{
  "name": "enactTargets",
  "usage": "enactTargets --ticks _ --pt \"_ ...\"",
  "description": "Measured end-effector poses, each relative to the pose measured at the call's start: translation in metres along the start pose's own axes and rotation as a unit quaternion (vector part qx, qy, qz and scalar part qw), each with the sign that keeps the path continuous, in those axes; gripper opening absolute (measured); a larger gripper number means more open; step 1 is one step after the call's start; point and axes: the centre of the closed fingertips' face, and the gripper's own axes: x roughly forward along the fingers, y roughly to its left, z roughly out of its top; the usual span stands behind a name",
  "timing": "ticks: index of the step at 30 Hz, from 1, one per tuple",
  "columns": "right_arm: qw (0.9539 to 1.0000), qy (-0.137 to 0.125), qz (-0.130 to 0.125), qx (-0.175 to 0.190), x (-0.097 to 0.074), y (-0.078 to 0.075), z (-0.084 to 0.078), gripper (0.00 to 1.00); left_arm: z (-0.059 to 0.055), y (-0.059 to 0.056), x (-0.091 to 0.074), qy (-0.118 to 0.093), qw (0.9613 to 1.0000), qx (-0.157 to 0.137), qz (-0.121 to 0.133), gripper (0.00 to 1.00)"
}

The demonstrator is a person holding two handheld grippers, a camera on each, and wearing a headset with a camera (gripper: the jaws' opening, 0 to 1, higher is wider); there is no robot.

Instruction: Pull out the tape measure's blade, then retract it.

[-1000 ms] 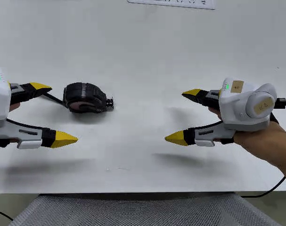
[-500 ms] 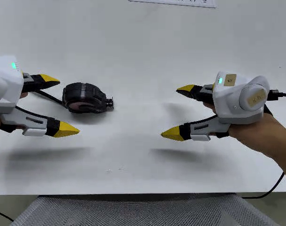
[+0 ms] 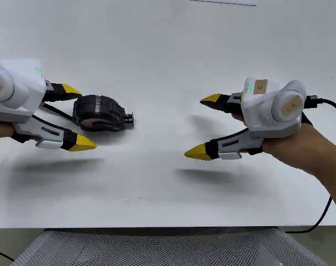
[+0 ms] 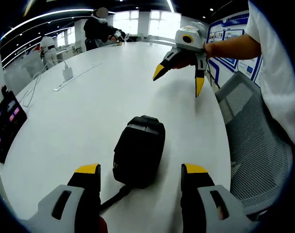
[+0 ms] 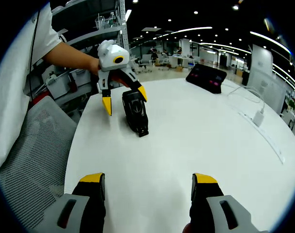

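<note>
Yellow-tipped left claw (image 3: pixel 86 116), level, jaws wide around tape measure (image 3: pixel 104 112)

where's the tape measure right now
In the head view the tape measure lies on the white table at the left, its rear end between the tips of the open left tongs, well apart from the right tongs.

Nothing written here can be read. Two tan stickers (image 3: pixel 260 86) on the right claw (image 3: pixel 201 126) carry marks too small to make out. In the left gripper view, the print on the blue wall boards (image 4: pixel 218 32) is too blurred to read.
</note>
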Motion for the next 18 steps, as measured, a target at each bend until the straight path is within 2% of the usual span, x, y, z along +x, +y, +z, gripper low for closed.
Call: enactTargets --ticks 7,10,18 --pt "0.9999 -0.001 0.008 -0.007 0.005 -0.003 0.004 0.69 -0.001 0.006 0.005 0.008 0.9999 0.013 -0.005 0.52" --pt "0.9999 -0.001 0.011 -0.009 0.007 -0.003 0.005 0.68 -0.002 0.006 0.006 0.011 0.9997 0.019 -0.011 0.45" --pt "0.9998 0.0 0.013 -0.012 0.012 -0.005 0.008 0.68 -0.005 0.009 0.011 0.019 0.9993 0.028 -0.014 0.39"
